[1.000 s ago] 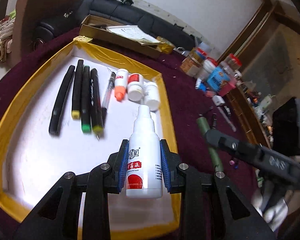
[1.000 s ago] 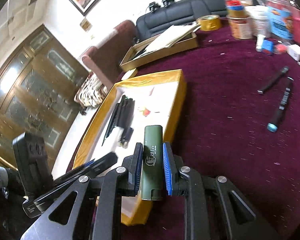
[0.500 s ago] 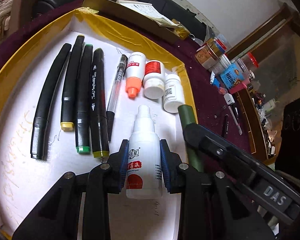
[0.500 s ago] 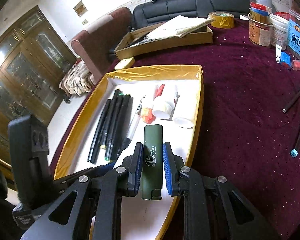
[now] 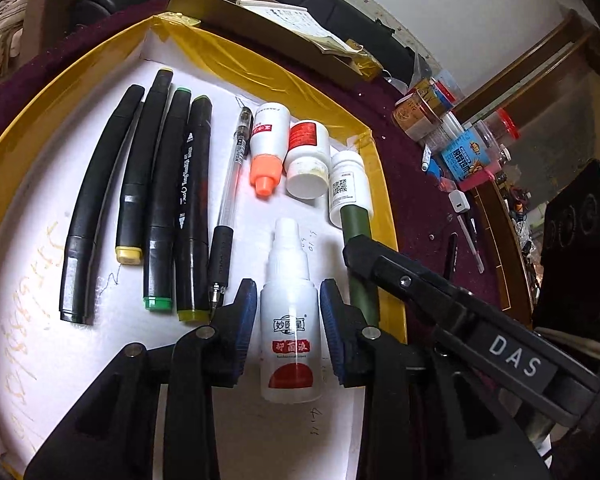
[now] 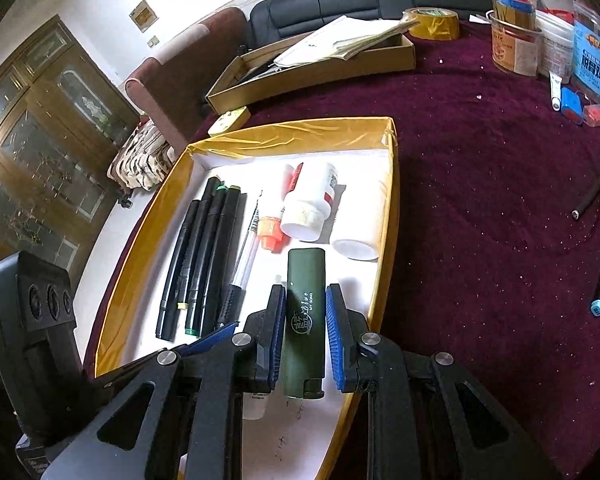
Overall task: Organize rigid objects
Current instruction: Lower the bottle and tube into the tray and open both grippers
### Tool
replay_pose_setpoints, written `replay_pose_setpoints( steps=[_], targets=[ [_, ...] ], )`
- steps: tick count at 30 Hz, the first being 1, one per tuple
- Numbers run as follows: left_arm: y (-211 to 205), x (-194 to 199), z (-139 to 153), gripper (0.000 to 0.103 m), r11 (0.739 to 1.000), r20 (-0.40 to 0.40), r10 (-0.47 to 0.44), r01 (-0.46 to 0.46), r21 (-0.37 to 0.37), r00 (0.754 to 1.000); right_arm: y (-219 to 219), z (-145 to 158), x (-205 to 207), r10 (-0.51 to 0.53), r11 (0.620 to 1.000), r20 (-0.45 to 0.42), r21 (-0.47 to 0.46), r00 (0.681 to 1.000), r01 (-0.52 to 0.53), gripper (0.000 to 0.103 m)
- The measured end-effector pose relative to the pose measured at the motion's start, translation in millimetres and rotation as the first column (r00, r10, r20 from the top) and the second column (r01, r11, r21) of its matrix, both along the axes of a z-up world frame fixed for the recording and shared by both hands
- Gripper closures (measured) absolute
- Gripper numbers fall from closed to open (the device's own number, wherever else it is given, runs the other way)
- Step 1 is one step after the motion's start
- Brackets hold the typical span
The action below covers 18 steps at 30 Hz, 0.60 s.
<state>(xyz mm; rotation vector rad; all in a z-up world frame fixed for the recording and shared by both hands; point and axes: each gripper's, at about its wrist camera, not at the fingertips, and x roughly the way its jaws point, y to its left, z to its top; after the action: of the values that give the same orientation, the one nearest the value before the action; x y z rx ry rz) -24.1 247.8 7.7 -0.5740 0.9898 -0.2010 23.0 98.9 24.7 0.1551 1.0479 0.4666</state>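
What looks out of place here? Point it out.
Two dark pens lie loose on the maroon cloth, outside the yellow tray where the other markers sit in a row. Nothing looks spilled or broken.

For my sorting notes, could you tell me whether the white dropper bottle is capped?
Capped: the white dropper bottle has its white cap on, lying in the yellow-rimmed tray.

white dropper bottle: red Chinese label, characters too small to read surely | right gripper: "DAS" on a label on its body | green tube: "MY SONG" under a script word | white tray floor: handwritten numbers, unclear
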Motion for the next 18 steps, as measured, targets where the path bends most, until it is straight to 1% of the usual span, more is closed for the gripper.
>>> replay_pose_setpoints(
  steps=[2,4,6,9,13,16,18],
  targets=[
    [0.6,0.3,0.0,0.072,1.0,-0.002,0.0,0.0,-0.005,1.0,-1.2,-1.2,1.6,-0.004,1.0,-0.009,0.009,1.0,0.004,0.085],
    [0.5,0.4,0.2,0.068,1.0,0.002,-0.006,0.006,-0.01,1.0,-2.5,-1.3,2.2,-0.01,1.0,-0.016,0.017,1.0,0.01,0.085],
    [-1.3,1.5,1.2,0.062,1.0,0.007,-0.015,0.015,-0.011,1.0,-3.7,-1.4,2.9,-0.016,0.999,-0.025,0.028,1.0,0.017,0.085],
    [-3.2,2.2,2.2,0.055,1.0,0.013,-0.023,0.024,-0.012,1.0,-6.3,-2.7,4.7,-0.023,0.998,-0.041,0.052,0.999,0.025,0.085],
    [-3.4,3.7,2.1,0.052,0.999,0.016,-0.032,0.032,-0.022,0.999,-9.2,-2.9,5.2,-0.031,0.997,-0.05,0.075,0.998,0.034,0.085],
    [-3.9,4.1,2.4,0.047,0.999,0.019,-0.039,0.039,-0.027,0.999,-12.8,-1.7,3.8,-0.04,0.995,-0.058,0.092,0.998,0.045,0.085],
    [-5.6,3.7,4.1,0.041,0.999,0.019,-0.045,0.045,-0.016,0.999,-15.4,0.7,1.9,-0.043,0.994,-0.057,0.097,0.997,0.048,0.083]
  ],
)
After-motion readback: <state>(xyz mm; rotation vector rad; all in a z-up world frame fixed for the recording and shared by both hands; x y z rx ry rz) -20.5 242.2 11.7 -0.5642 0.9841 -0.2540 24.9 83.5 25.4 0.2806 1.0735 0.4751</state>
